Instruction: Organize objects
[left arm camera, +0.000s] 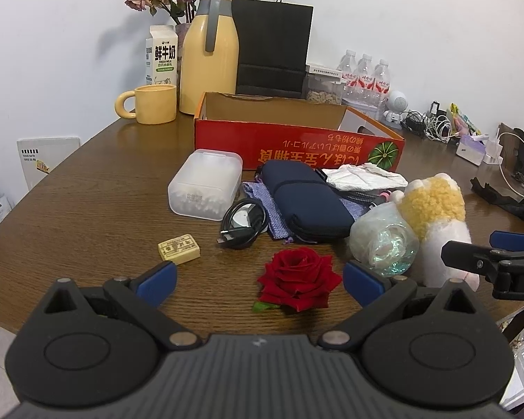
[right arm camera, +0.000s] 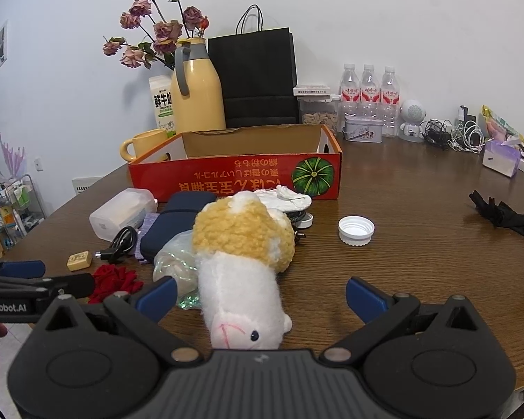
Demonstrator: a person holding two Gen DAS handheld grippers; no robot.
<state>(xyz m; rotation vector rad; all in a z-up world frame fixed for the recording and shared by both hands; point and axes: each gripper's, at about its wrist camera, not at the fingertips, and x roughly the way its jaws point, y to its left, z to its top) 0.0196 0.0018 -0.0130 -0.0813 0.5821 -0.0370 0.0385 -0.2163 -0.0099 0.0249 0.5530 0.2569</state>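
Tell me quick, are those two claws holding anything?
Left gripper: open, empty, red fabric rose between its fingers.
Right gripper: open, empty, white-and-yellow plush toy between its fingers.

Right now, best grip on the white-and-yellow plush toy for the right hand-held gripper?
Pinch the white-and-yellow plush toy across its narrow white body, just behind the face. It lies lengthwise, face toward the right hand-held gripper, already between the open fingers. Come straight forward, low; the yellow woolly part looks wider.
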